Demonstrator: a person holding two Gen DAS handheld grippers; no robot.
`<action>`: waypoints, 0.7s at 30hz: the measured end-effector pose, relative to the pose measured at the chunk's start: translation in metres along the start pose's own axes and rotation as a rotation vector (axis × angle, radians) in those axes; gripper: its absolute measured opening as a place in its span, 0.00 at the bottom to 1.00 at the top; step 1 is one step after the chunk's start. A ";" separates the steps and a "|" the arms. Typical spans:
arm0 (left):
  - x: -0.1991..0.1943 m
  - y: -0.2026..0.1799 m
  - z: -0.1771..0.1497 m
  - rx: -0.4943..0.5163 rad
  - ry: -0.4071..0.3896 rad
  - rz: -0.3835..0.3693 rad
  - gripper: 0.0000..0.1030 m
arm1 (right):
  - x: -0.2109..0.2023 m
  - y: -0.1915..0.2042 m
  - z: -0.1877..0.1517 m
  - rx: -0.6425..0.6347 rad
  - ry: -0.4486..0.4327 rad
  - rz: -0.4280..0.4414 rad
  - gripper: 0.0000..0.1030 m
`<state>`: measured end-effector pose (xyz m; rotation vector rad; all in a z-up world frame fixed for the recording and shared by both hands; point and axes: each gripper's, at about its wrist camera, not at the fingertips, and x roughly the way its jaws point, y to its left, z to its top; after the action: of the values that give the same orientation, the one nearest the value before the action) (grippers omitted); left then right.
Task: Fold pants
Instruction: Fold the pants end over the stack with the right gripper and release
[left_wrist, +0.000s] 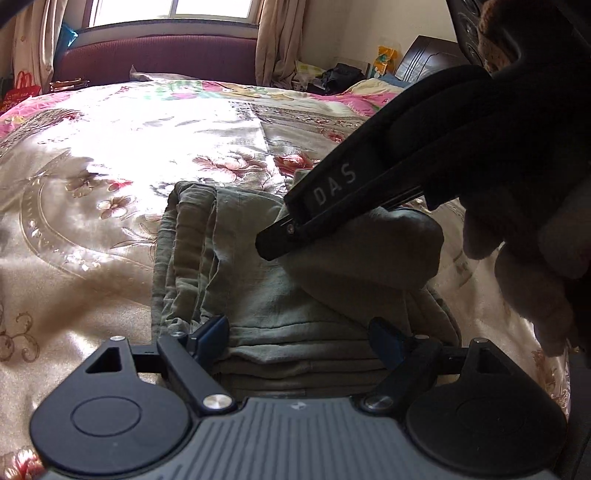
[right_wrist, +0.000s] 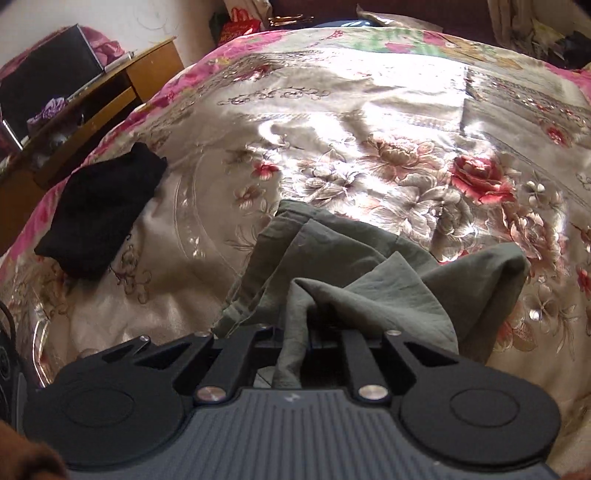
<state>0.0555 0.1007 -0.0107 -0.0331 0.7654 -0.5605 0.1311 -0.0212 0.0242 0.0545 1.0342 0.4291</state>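
Observation:
The grey-green pants (left_wrist: 258, 291) lie partly folded in a stack on the floral bedspread (left_wrist: 110, 155). My left gripper (left_wrist: 299, 339) is open, its blue-padded fingers straddling the near folded edge of the stack. My right gripper (left_wrist: 275, 240) comes in from the upper right, shut on a fold of the pants (left_wrist: 369, 251) and holding it lifted over the stack. In the right wrist view the pants (right_wrist: 369, 280) are bunched between the closed fingers of the right gripper (right_wrist: 314, 332) and drape down to the bed (right_wrist: 332, 129).
A black garment (right_wrist: 99, 210) lies on the bed's left side. A wooden bedside table (right_wrist: 110, 96) stands beyond it. A maroon headboard (left_wrist: 155, 55) and window are at the far end, with clutter (left_wrist: 332, 77) at the far right.

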 end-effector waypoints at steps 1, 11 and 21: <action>-0.001 0.000 0.000 -0.002 0.000 0.001 0.93 | 0.002 0.006 0.000 -0.028 0.009 -0.005 0.11; -0.017 0.016 -0.002 -0.108 -0.041 -0.056 0.93 | -0.003 0.009 -0.002 -0.041 0.052 0.147 0.34; -0.017 0.018 -0.015 -0.127 -0.024 0.041 0.93 | -0.005 0.024 0.005 -0.037 -0.004 0.279 0.32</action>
<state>0.0438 0.1266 -0.0147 -0.1411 0.7762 -0.4707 0.1255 -0.0004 0.0363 0.1679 1.0176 0.7014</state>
